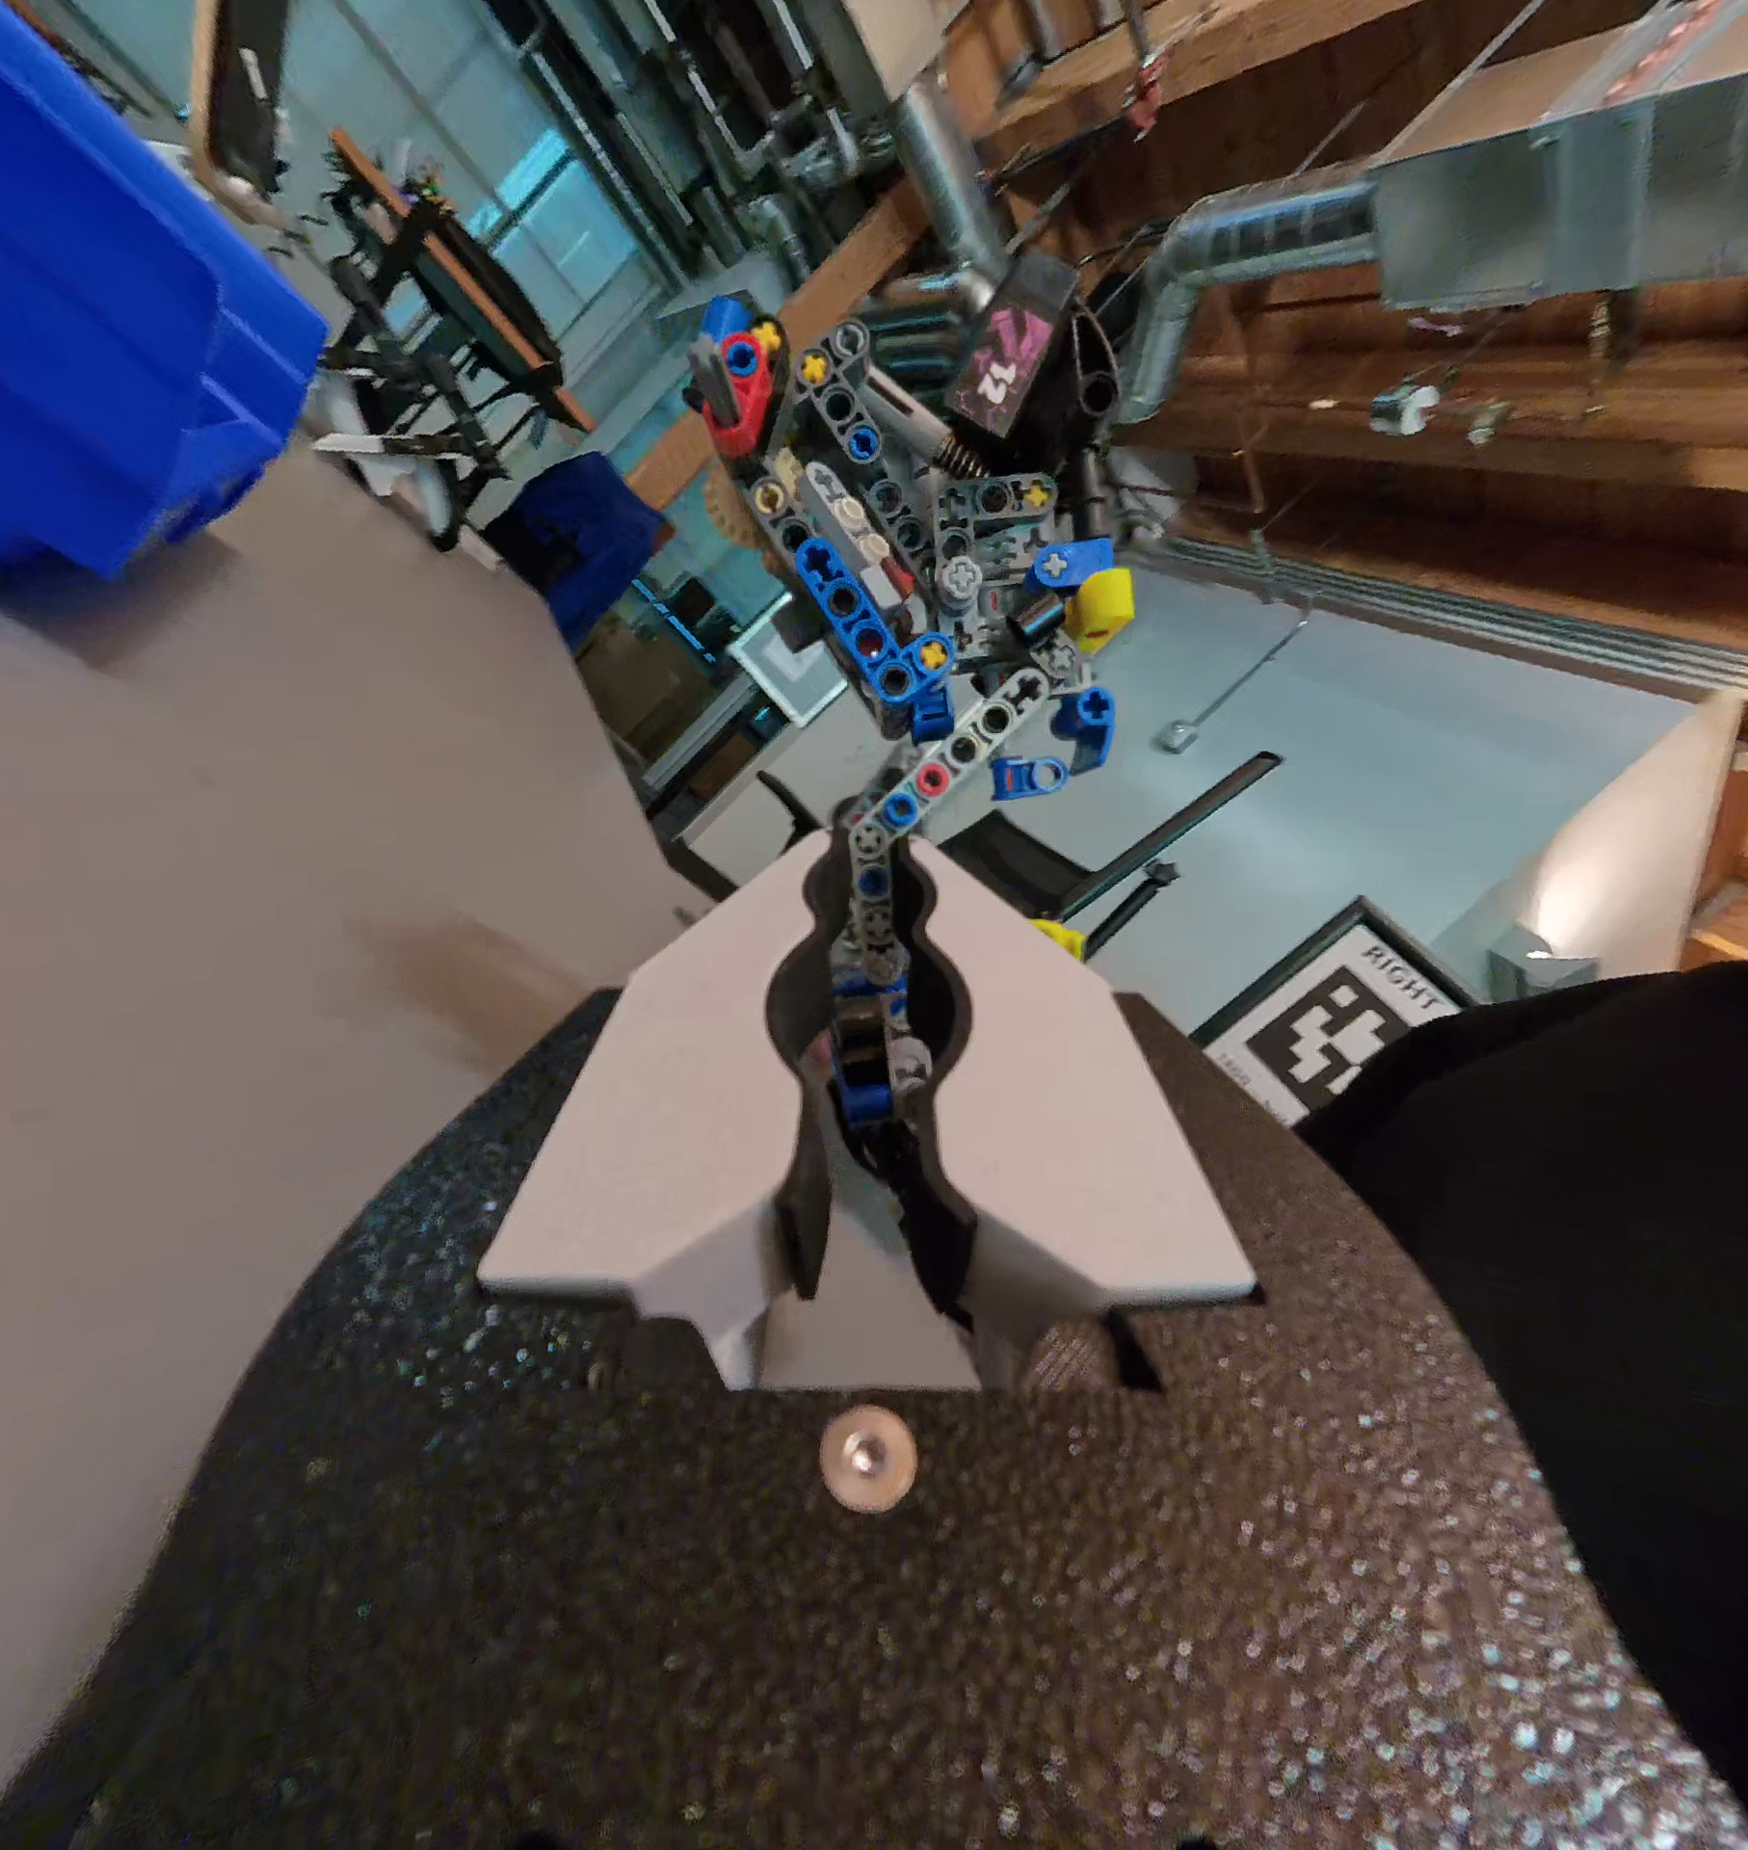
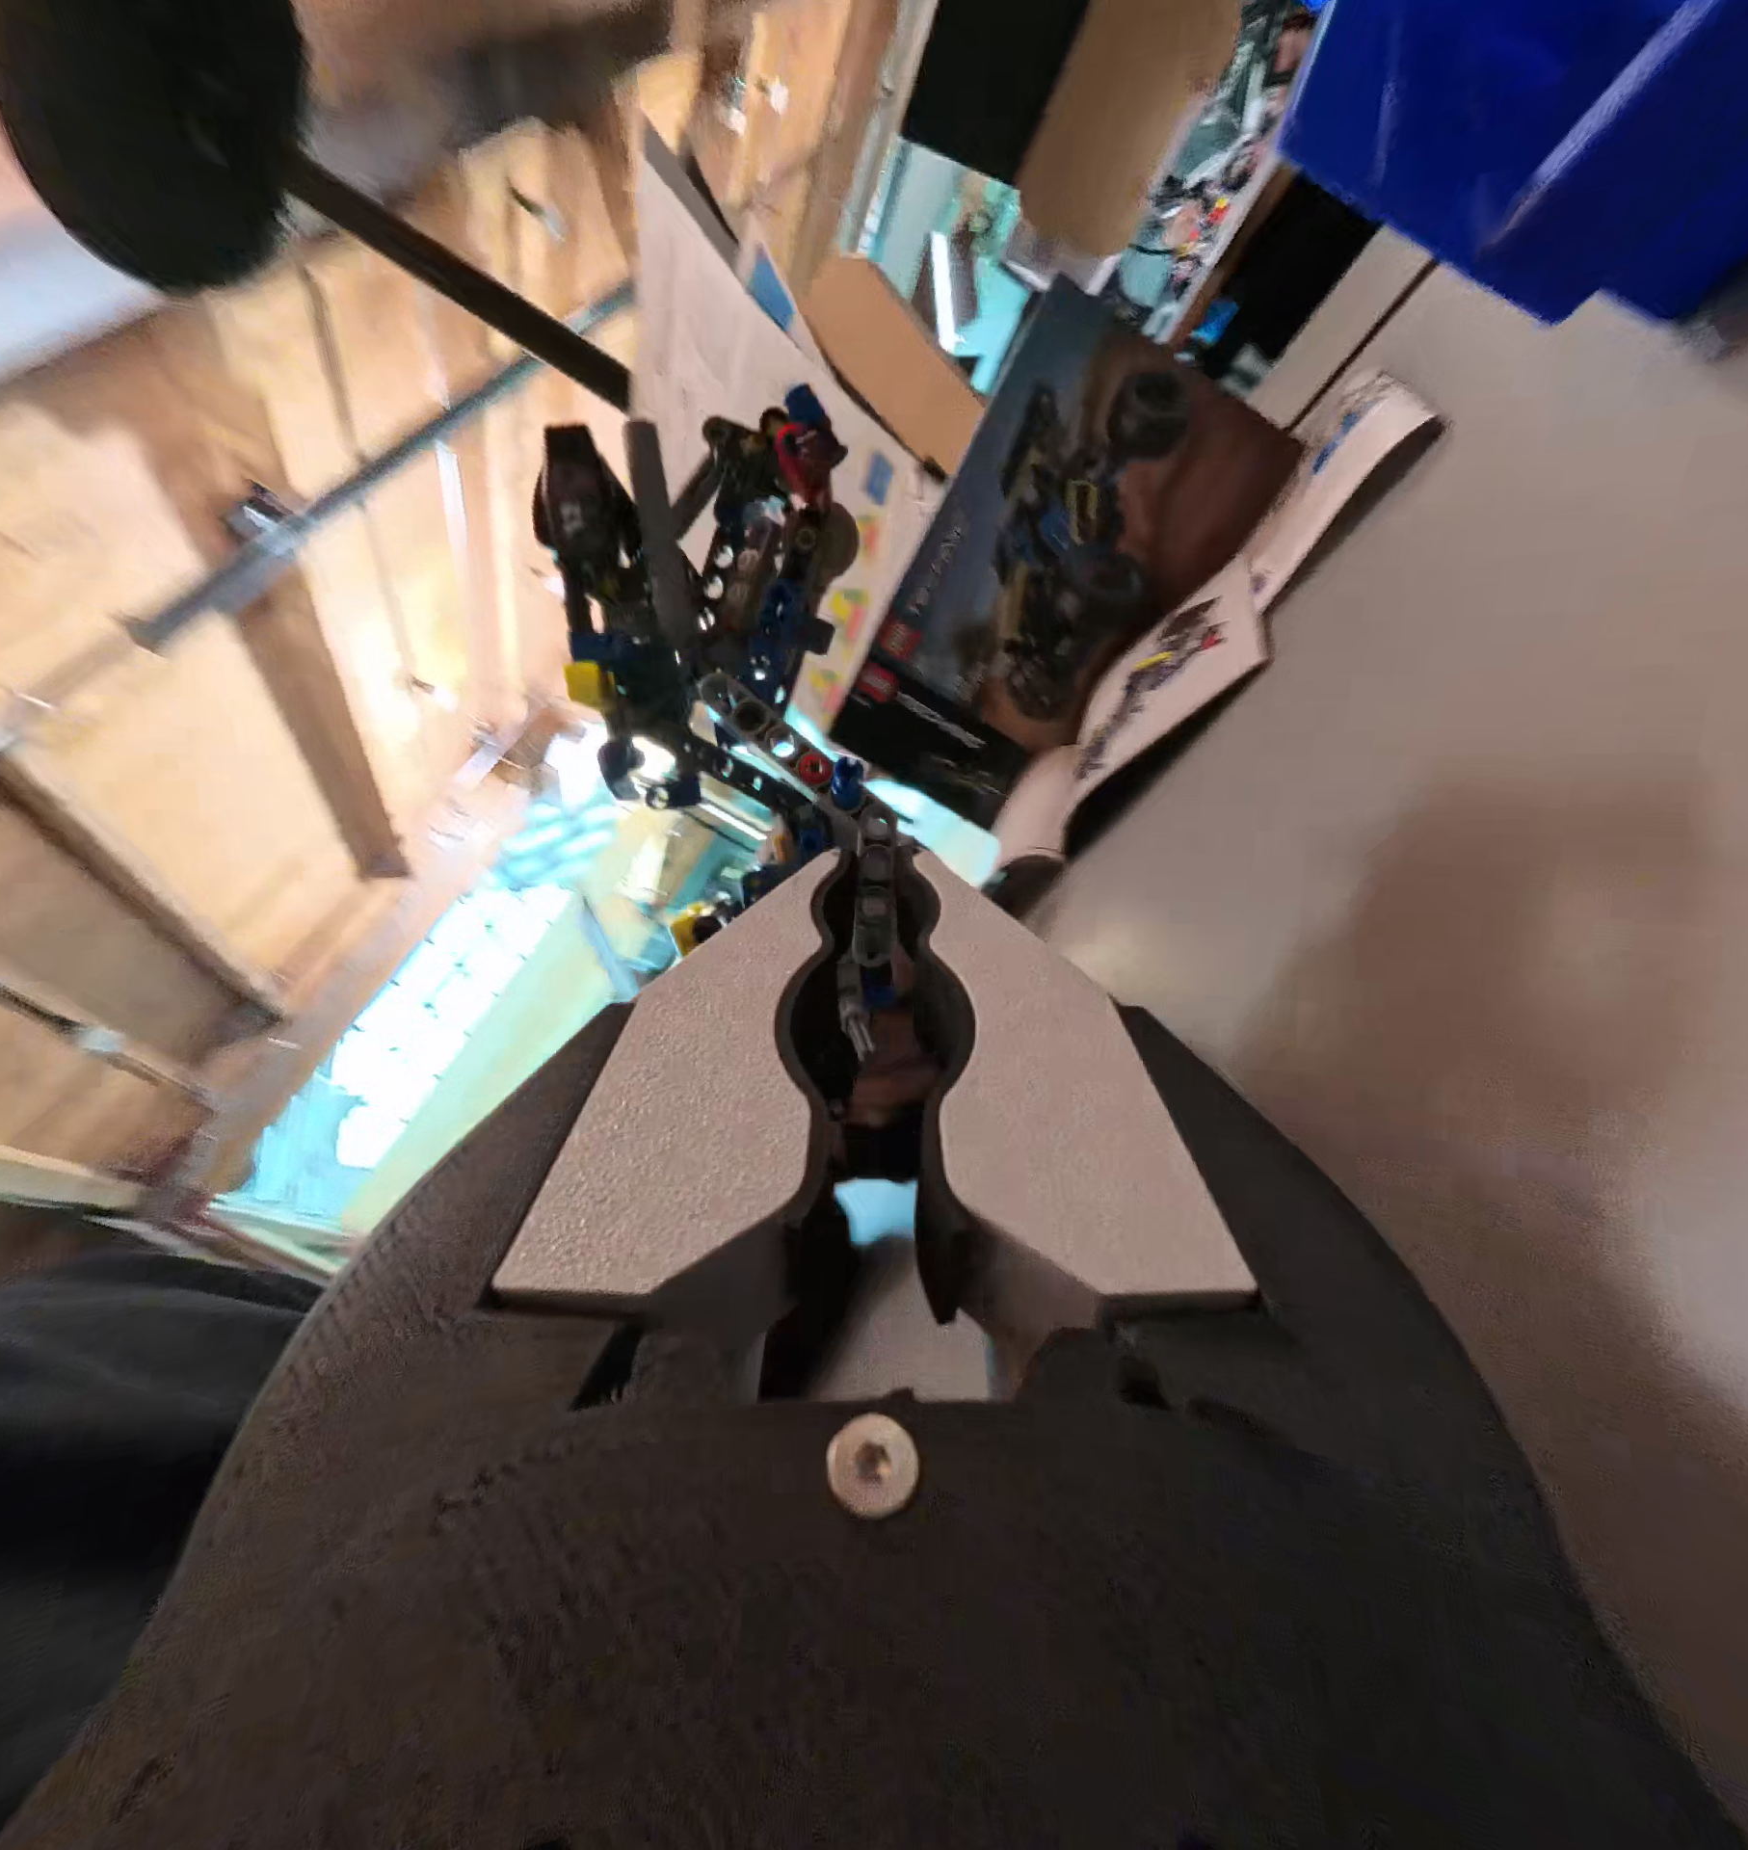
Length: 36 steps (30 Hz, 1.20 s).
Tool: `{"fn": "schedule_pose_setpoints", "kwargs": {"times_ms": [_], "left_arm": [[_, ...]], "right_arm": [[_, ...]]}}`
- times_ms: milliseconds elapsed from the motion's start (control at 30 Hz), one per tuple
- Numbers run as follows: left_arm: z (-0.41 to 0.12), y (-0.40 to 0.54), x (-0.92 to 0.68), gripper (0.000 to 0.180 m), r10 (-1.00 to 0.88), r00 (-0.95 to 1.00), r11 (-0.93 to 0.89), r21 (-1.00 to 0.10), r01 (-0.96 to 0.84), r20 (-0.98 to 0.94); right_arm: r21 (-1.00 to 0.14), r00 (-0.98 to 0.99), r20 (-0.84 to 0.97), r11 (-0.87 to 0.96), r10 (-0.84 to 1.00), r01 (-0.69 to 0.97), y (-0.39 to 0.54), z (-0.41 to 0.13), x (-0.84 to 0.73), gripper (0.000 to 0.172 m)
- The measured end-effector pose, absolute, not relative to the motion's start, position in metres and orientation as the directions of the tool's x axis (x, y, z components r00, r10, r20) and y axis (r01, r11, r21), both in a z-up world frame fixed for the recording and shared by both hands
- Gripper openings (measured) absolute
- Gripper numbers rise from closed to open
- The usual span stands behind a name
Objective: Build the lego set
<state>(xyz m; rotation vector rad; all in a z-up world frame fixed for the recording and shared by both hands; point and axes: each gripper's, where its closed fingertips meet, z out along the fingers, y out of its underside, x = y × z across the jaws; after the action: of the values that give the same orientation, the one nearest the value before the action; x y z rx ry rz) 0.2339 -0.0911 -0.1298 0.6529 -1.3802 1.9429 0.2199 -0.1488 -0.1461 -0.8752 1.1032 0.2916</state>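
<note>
A building-brick model [image 1: 910,561] of grey, blue, red and yellow beams with a black panel is held up in the air. My left gripper [image 1: 875,871] is shut on a grey holed beam [image 1: 960,751] at the model's lower end, and both pads press on it. In the right wrist view the same model [image 2: 710,601] shows from its other side. My right gripper [image 2: 875,871] is shut on a grey holed beam [image 2: 875,901] of it. A black-and-white marker plate [image 1: 1341,1031] of the right gripper shows at the lower right of the left wrist view.
A blue bin [image 1: 79,300] stands on the pale table [image 1: 199,901] and also shows in the right wrist view [image 2: 1551,130]. A dark set box [image 2: 1080,561] and an open booklet [image 2: 1180,641] lie on the table. A black sleeve [image 1: 1601,1251] is at the right. My hands' fingertips stand some 7 centimetres from each other.
</note>
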Motion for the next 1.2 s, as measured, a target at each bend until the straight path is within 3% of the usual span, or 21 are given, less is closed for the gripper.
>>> {"fn": "schedule_pose_setpoints", "kwargs": {"times_ms": [133, 200, 567, 933, 1133, 1200], "left_arm": [[-0.127, -0.099, 0.227, 0.005, 0.235, -0.649, -0.214, -0.613, -0.761, 0.724], [-0.127, -0.101, 0.227, 0.005, 0.223, -0.643, -0.219, -0.605, -0.765, 0.733], [-0.119, -0.109, 0.227, 0.005, 0.191, -0.618, -0.289, -0.558, -0.778, 0.763], [-0.117, -0.110, 0.228, 0.005, 0.136, -0.633, -0.289, -0.581, -0.761, 0.762], [-0.111, -0.113, 0.225, 0.005, 0.136, -0.640, -0.299, -0.585, -0.754, 0.756], [-0.109, -0.111, 0.226, 0.005, 0.125, -0.637, -0.303, -0.582, -0.754, 0.760]], "right_arm": [[-0.283, 0.445, -0.894, 0.708, 0.050, -0.647, -0.141, -0.130, 0.223, 0.004], [-0.262, 0.454, -0.886, 0.705, 0.095, -0.659, -0.136, -0.127, 0.222, 0.004], [-0.348, 0.544, -0.839, 0.746, 0.022, -0.568, -0.129, -0.118, 0.223, 0.005], [-0.436, 0.595, -0.801, 0.740, -0.060, -0.512, -0.128, -0.118, 0.222, 0.005], [-0.348, 0.579, -0.815, 0.785, 0.017, -0.513, -0.133, -0.115, 0.224, 0.004], [-0.370, 0.586, -0.811, 0.775, -0.001, -0.512, -0.130, -0.118, 0.223, 0.004]]}}
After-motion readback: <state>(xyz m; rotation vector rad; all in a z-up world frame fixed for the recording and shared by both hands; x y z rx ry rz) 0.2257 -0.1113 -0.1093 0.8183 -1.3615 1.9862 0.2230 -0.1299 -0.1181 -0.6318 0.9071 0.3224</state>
